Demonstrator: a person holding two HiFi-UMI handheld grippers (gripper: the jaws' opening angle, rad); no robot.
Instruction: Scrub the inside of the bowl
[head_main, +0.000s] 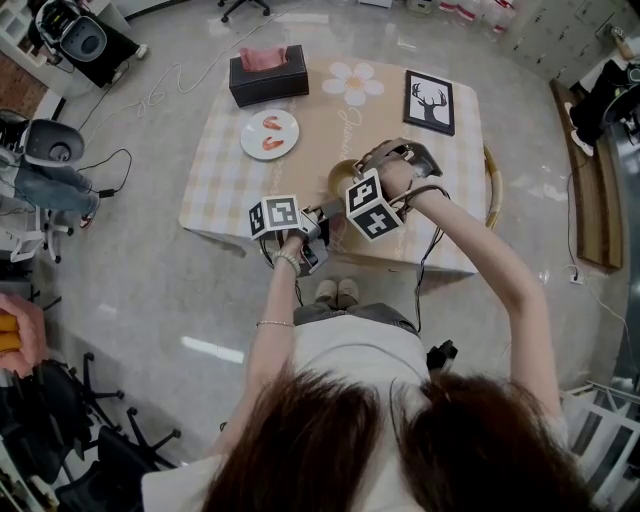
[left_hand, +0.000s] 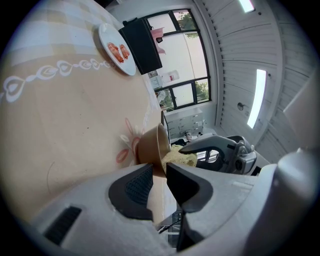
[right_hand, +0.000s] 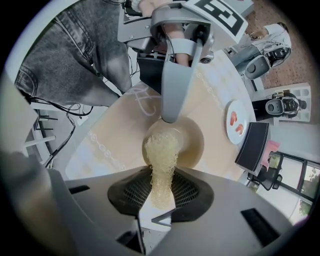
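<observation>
My right gripper (right_hand: 161, 194) is shut tight on a yellow scrubber (right_hand: 162, 150). The scrubber sticks out past the jaws, and its far end sits inside the tan bowl (right_hand: 194, 142). My left gripper (left_hand: 159, 176) is almost closed, with the thin rim of the bowl pinched between its jaws. In the right gripper view that pinch is at 12 o'clock on the bowl.

The right gripper view looks down into the bowl, so I can see the scrubber touching the inside. The left gripper view shows the bowl from the side, and only a bit of the scrubber peeks over the rim. In the head view a marker cube (head_main: 374, 205) covers the jaws, and just a small part of the bowl shows.

The bowl is on the table (head_main: 225, 175), near the edge closest to me. From the bowl, a white plate (head_main: 270, 134) with red food is at 10 o'clock. A black tissue box (head_main: 268, 75) is farther off at 11 o'clock. A picture (head_main: 430, 101) of a deer is at 1 o'clock.
</observation>
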